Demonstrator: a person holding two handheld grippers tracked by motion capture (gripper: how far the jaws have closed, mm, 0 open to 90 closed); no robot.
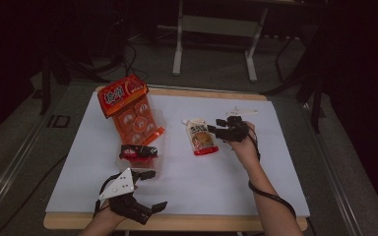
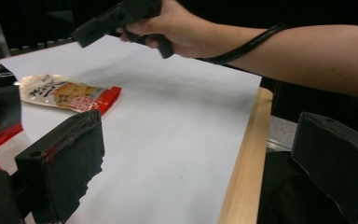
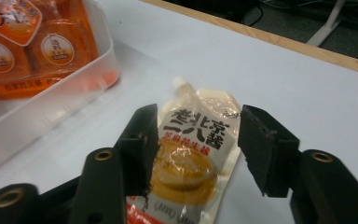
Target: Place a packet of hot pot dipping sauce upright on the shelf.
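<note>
Left gripper (image 1: pixel 147 189) spread, holding nothing, well apart from sauce pouch (image 1: pixel 203 137). Pouch flat on the white sheet (image 1: pixel 202 182), just right of clear tub (image 1: pixel 158 129), long axis spout-away. Right gripper (image 3: pixel 198 144) half-spread, straddling pouch's width, nearer.

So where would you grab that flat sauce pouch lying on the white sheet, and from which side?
Probably across its middle, from above. The sauce pouch lies flat on the white sheet, spout pointing away, so its two long edges are the narrow span to pinch. The right gripper already straddles them, jaws either side, pads not yet pressing. I'd avoid the spout: small and off-centre.
</note>
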